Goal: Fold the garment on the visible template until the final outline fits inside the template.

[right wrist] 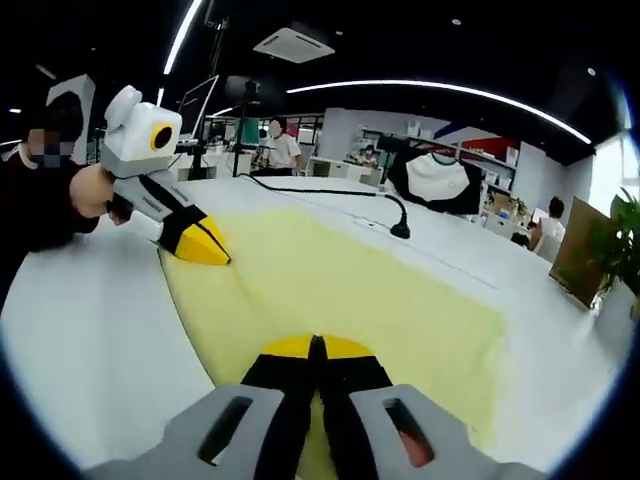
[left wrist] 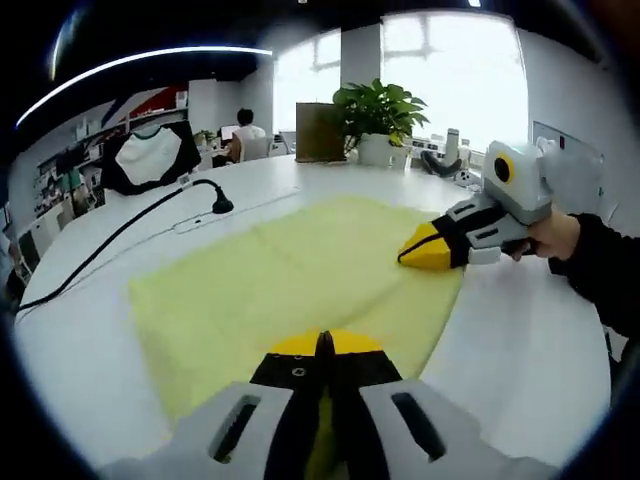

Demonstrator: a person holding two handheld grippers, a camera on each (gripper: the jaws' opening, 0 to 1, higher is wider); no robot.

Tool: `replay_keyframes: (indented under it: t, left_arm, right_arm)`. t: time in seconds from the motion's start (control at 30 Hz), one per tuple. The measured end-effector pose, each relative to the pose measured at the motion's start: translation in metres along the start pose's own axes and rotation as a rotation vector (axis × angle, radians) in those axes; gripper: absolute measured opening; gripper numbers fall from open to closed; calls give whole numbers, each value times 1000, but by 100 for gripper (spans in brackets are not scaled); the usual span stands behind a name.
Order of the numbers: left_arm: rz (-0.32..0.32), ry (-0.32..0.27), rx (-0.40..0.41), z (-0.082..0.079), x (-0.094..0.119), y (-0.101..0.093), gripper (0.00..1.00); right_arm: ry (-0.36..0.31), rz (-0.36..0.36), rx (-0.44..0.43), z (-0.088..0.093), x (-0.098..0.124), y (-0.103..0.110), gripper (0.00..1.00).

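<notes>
Both grippers sit pinched together at the near edge of the yellow garment (left wrist: 290, 275), the left gripper (left wrist: 323, 345) with its yellow tips pressed shut on the cloth's hem, the right gripper (right wrist: 316, 347) likewise clenched on the hem at the other corner of the same edge; each appears to have fabric between its tips, though the layer is too thin to see clearly. Beneath everything, the white counter (left wrist: 520, 340) carries the garment, which lies spread flat and mostly smooth across its middle, with no separate template outline that I can make out. A black gooseneck cable (left wrist: 120, 235) runs over the counter just beyond the far edge of the cloth, and a potted plant (left wrist: 380, 115) stands farther back. As for handling, the garment looks light, thin and limp, so it should drape and crease easily and may slide on the smooth counter; holding it at the corners of one hem and carrying both together seems the sensible way to fold it evenly. No brand, label or readable writing shows on the cloth or the grippers.
</notes>
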State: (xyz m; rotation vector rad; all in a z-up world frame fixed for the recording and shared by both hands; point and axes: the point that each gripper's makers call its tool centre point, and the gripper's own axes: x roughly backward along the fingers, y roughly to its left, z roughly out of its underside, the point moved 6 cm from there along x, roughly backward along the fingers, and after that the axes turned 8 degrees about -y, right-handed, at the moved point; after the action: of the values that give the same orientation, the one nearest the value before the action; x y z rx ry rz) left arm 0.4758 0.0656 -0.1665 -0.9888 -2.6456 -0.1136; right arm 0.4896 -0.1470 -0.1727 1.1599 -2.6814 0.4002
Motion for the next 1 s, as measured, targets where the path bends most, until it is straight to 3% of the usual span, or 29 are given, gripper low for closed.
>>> replay_keyframes:
  t: [0.33,0.43,0.67,0.7,0.87,0.97,1.0]
  left_arm:
    - [-28,-2,-37,9,24,18,0]
    - [-34,-16,-20,8,28,24,0]
    - [-79,-22,1,6,39,42,0]
    - [-80,-27,29,6,40,43,0]
    - [-86,-20,6,7,44,43,0]
    - [-99,-20,17,8,45,43,0]
    - [-100,-19,8,8,45,43,0]
  right_arm:
    - [30,67,8,12,27,-26,0]
    - [41,107,26,15,34,-36,0]
    - [40,126,-8,14,43,-48,0]
    - [41,127,-10,14,44,-49,0]
    - [33,170,-64,16,54,-62,0]
    - [36,200,-13,25,60,-66,0]
    - [53,186,-48,28,64,-64,0]
